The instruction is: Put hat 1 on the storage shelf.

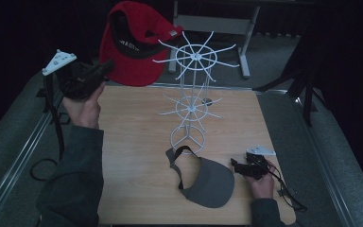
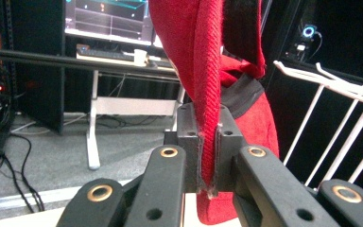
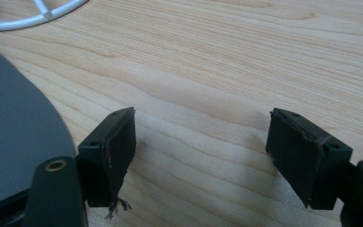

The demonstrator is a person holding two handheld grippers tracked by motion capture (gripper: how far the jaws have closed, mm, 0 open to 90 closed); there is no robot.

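Tongs on our left (image 2: 207,156) are clamped tight on the edge of a red cap (image 1: 134,45); in the left gripper view we see the red ribbed fabric pinched between the two black jaws, with no gap either side. In the high view we see the left tongs (image 1: 105,66) raised above the far left corner of the bench (image 1: 137,142), with the red cap hanging from them in the air, just beside the top ring of a white wire rack (image 1: 191,94). The rack stands upright near the middle of the bench, its thin hooks spreading out in two tiers. We cannot tell whether the cap touches any hook.

Our right tongs (image 3: 201,151) are wide open and hold nothing; in the right gripper view we see bare wood grain between the jaws. In the high view they (image 1: 236,165) rest low at the near right of the bench, pointing toward a grey visor (image 1: 208,182) that lies flat in front of the rack's base, its strap looped up at the left. The visor's brim is just beside the left jaw.
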